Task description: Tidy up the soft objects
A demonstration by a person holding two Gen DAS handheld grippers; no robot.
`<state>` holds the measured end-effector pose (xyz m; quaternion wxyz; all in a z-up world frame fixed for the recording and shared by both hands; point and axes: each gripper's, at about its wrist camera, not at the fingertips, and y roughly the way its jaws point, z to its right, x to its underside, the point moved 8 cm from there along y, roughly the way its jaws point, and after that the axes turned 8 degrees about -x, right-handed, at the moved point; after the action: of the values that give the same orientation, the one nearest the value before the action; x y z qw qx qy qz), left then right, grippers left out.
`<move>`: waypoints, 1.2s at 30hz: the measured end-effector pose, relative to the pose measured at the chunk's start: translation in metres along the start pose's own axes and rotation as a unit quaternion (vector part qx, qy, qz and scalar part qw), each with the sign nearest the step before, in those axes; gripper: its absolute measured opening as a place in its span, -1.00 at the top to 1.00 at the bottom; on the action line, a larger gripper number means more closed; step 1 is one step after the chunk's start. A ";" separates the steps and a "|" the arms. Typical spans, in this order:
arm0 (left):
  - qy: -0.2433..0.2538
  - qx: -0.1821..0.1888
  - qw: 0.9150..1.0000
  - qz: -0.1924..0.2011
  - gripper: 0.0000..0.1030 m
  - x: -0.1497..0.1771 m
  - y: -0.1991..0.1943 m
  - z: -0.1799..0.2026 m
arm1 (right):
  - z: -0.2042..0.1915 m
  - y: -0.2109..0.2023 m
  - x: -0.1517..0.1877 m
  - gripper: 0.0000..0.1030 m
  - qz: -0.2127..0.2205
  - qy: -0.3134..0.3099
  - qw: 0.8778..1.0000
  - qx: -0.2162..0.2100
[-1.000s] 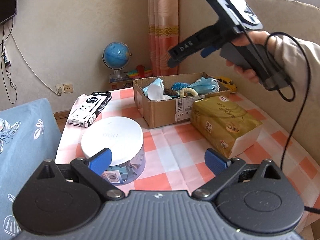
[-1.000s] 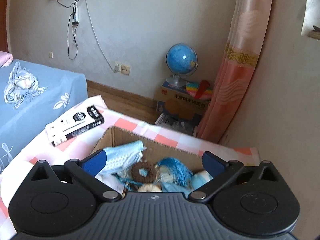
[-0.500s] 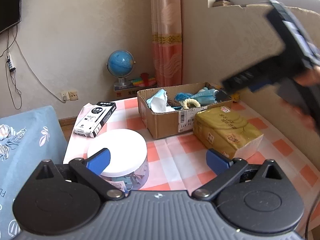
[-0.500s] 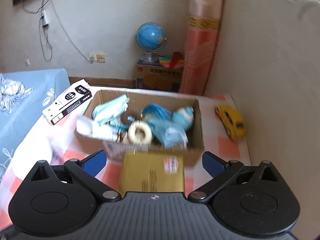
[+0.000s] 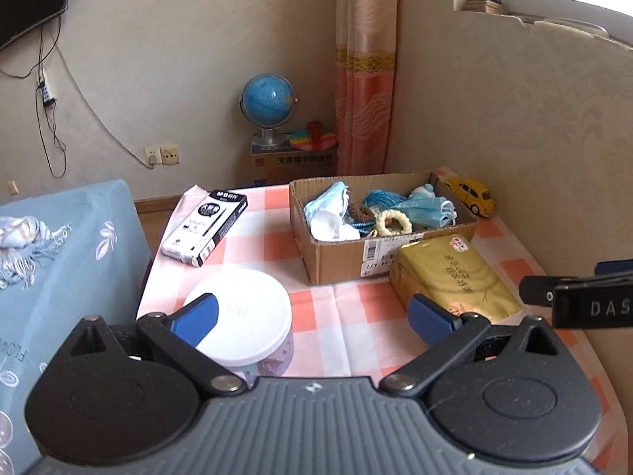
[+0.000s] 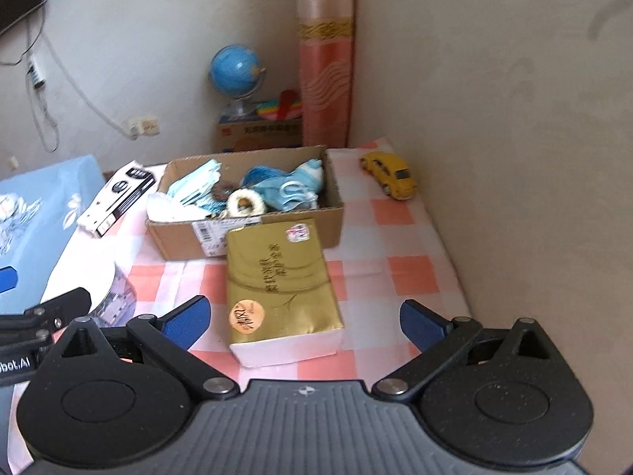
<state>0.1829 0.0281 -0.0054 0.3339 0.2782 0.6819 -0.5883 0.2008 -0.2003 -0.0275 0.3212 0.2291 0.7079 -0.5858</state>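
A cardboard box (image 5: pixel 348 255) (image 6: pixel 178 243) at the far side of the checked table holds soft things: blue face masks (image 5: pixel 429 206) (image 6: pixel 287 192), a white cloth (image 5: pixel 328 223), blue yarn (image 6: pixel 257 174) and a cream fluffy ring (image 5: pixel 393 222) (image 6: pixel 246 202). A gold tissue pack (image 5: pixel 455 277) (image 6: pixel 279 281) lies just in front of the box. My left gripper (image 5: pixel 312 316) is open over the near table edge, empty. My right gripper (image 6: pixel 302 320) is open and empty, with the tissue pack lying on the table between its spread fingers.
A round white-lidded tub (image 5: pixel 241 322) stands near left. A black-and-white pen box (image 5: pixel 205 226) (image 6: pixel 118 198) lies at far left, a yellow toy car (image 5: pixel 472 194) (image 6: pixel 391 174) at far right by the wall. A blue-covered bed (image 5: pixel 59 261) borders the table's left side.
My right gripper pulled back from above the box and dropped low to the near right of the table. The left gripper rose and drew back a little.
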 end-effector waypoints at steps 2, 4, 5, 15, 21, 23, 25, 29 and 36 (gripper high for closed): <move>0.003 0.001 1.000 -0.002 -0.98 -0.003 -0.002 0.003 | 0.000 -0.005 0.001 -1.00 0.002 0.003 1.000 0.001; 0.005 0.003 1.000 -0.005 -0.98 -0.006 -0.002 0.007 | 0.001 -0.009 0.003 -1.00 0.003 0.005 1.000 0.000; 0.007 0.003 1.000 -0.007 -0.98 -0.006 -0.003 0.008 | 0.001 -0.010 0.003 -1.00 0.004 0.006 1.000 0.001; 0.018 -0.001 1.000 -0.015 -0.98 -0.006 -0.007 0.018 | 0.001 -0.013 0.005 -1.00 0.006 0.008 1.000 0.002; 0.019 -0.004 1.000 -0.013 -0.98 -0.007 -0.010 0.019 | 0.001 -0.014 0.006 -1.00 0.006 0.008 1.000 0.001; 0.021 -0.004 1.000 -0.013 -0.98 -0.007 -0.009 0.020 | 0.001 -0.014 0.006 -1.00 0.006 0.011 1.000 0.001; 0.021 -0.005 1.000 -0.013 -0.98 -0.007 -0.010 0.020 | 0.001 -0.014 0.007 -1.00 0.006 0.012 1.000 0.001; 0.021 -0.004 1.000 -0.014 -0.98 -0.007 -0.010 0.021 | 0.002 -0.014 0.007 -1.00 0.007 0.011 1.000 0.001; 0.022 -0.005 1.000 -0.015 -0.98 -0.006 -0.010 0.021 | 0.003 -0.014 0.007 -1.00 0.007 0.013 1.000 0.002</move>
<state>0.1817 0.0055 0.0040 0.3111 0.2797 0.6959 -0.5837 0.1866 -0.2062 -0.0238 0.3159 0.2425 0.7094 -0.5815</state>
